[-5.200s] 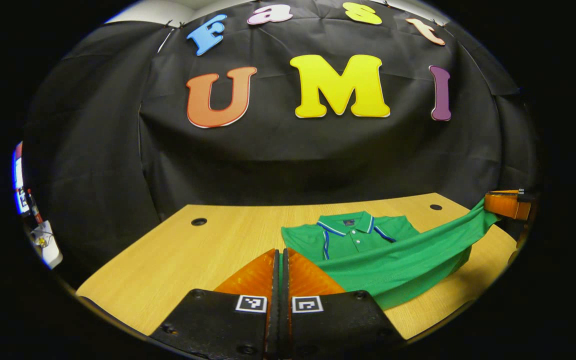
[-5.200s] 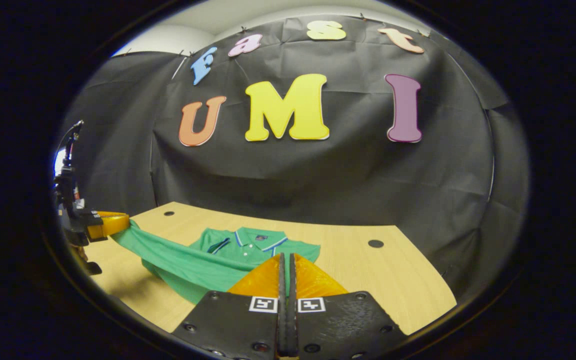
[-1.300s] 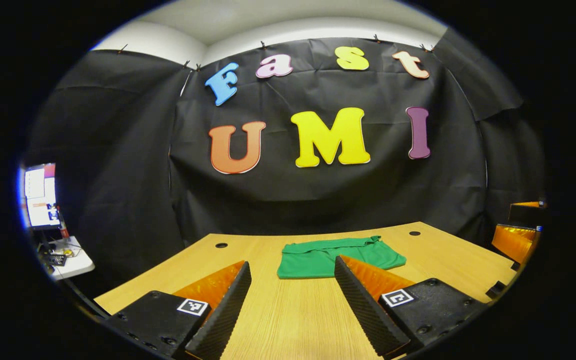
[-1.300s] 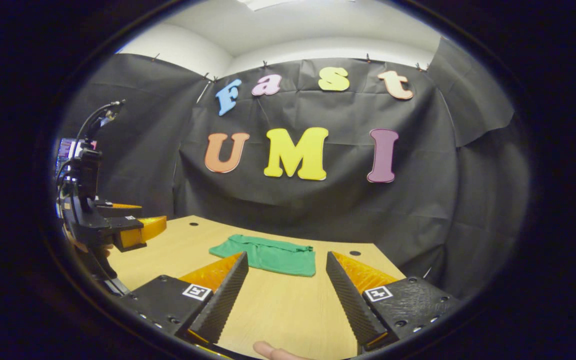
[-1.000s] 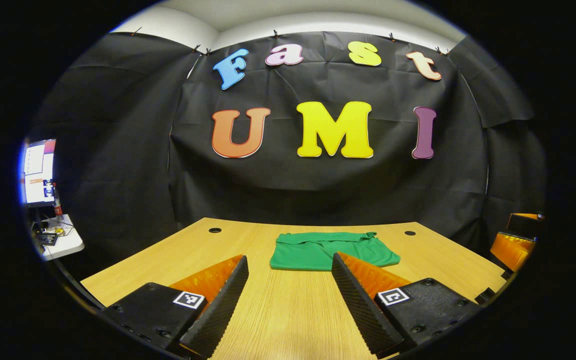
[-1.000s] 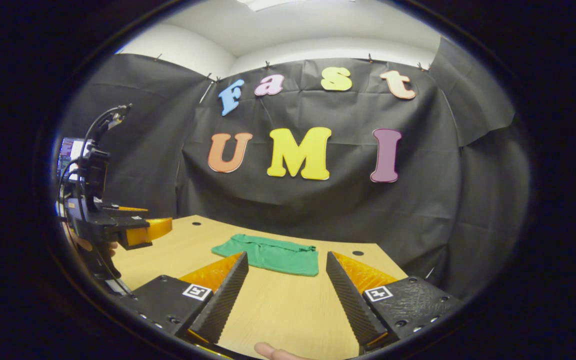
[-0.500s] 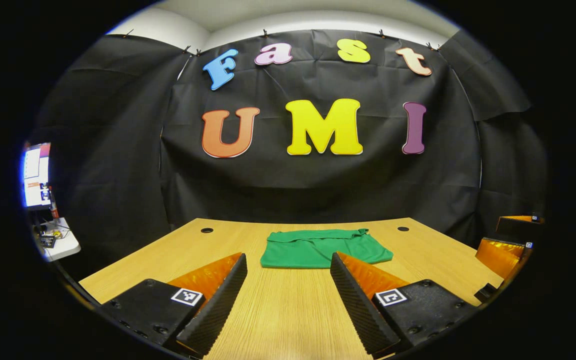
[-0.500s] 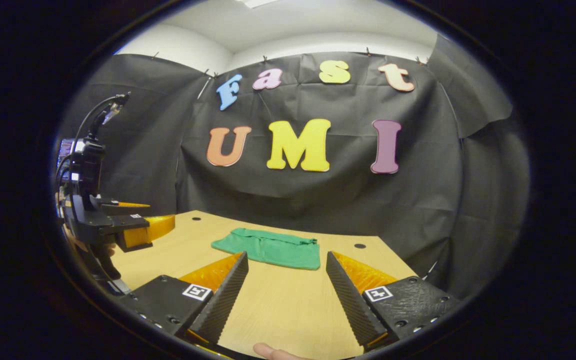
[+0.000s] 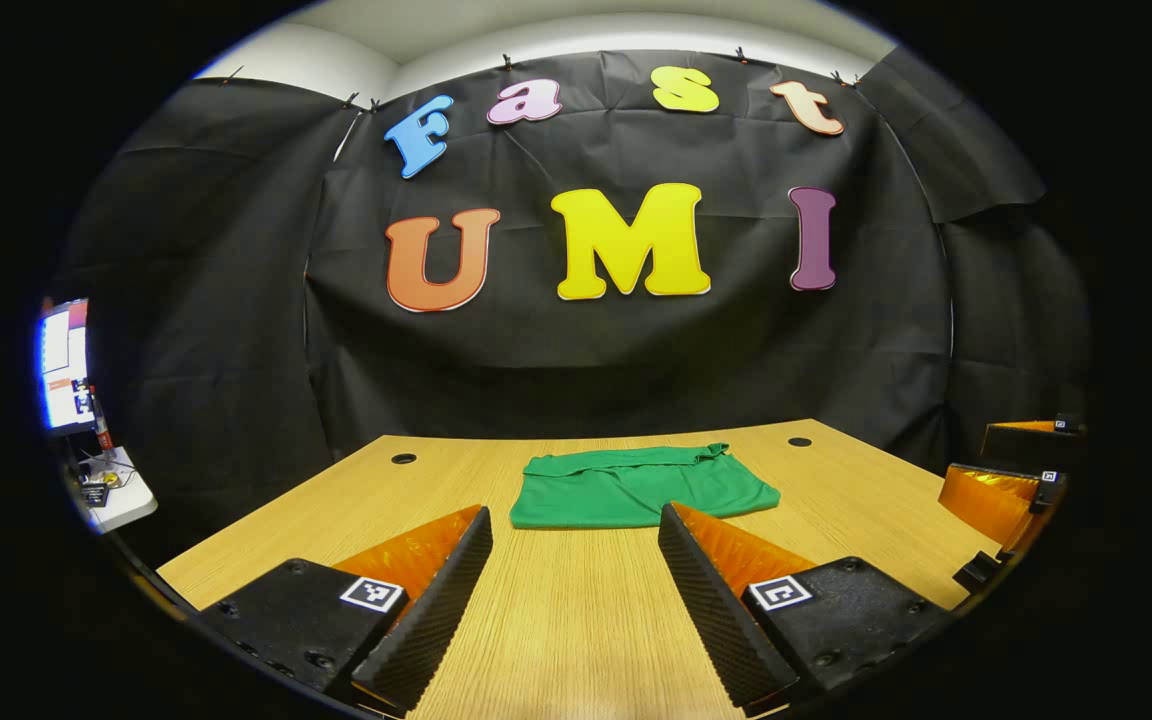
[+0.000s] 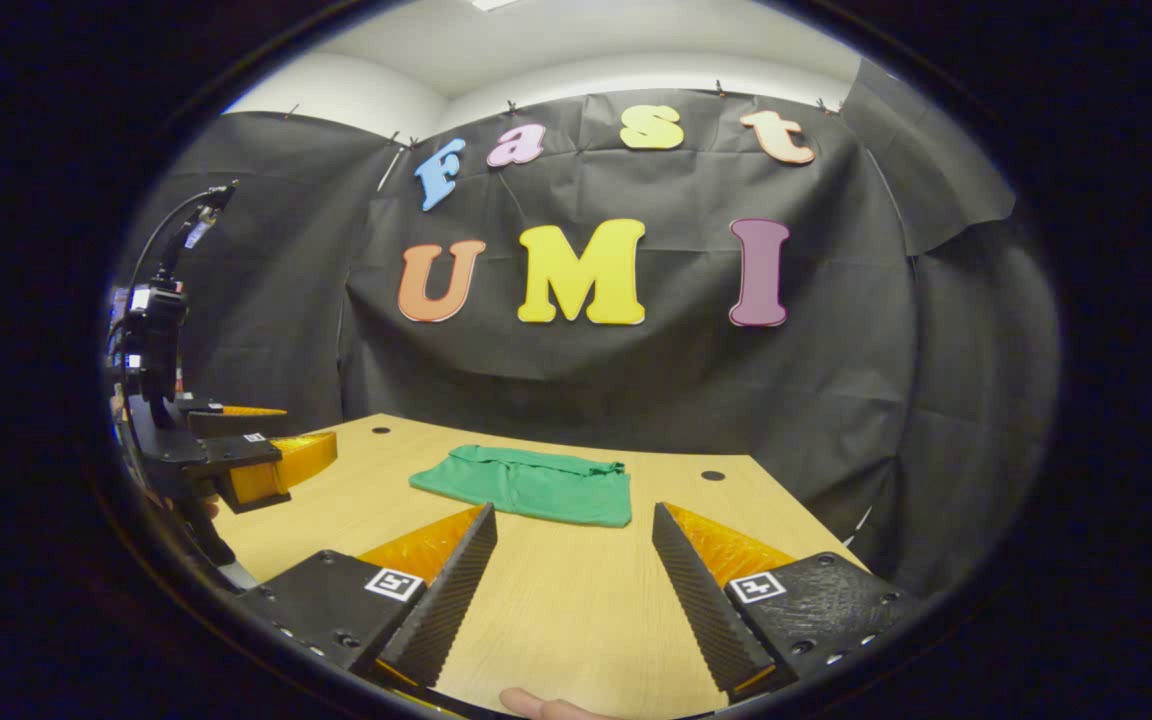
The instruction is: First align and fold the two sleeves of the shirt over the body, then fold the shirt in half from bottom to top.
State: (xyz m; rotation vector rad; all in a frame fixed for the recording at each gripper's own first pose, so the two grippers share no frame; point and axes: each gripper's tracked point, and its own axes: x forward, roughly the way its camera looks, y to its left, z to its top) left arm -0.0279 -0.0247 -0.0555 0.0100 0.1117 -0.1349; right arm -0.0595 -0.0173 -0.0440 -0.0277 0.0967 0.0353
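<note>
lying flat on the wooden table (image 9: 556,610) is the green shirt (image 9: 636,487), folded into a compact, roughly rectangular packet with a slightly rumpled far edge and soft, matte knit fabric. it sits toward the back middle of the tabletop, between two small dark round holes (image 9: 403,458) in the surface, and nothing touches it. the tabletop has a pale, fine straight grain and a curved far edge against the black cloth wall.

the left gripper (image 9: 571,530) hovers over the near part of the table with its jaws spread wide and nothing between them; its fingers (image 9: 436,610) are wedge-shaped, with ribbed inner faces, translucent ridged outer shells, and blocky mounts carrying small square markers. the shirt lies ahead of it, well apart from the tips.

in the right gripper view the shirt (image 10: 526,484) appears ahead and a little left, again clear of the right gripper (image 10: 574,525), whose jaws are likewise wide apart and empty, with the same ribbed wedge fingers (image 10: 701,600). a fingertip of the person's hand (image 10: 536,705) peeks in at the bottom edge. off to the left there, the left gripper (image 10: 286,440) shows from the side, held above the table's edge.

at the far left of the left gripper view, a lit screen (image 9: 64,365) stands over a small white shelf (image 9: 121,495).
</note>
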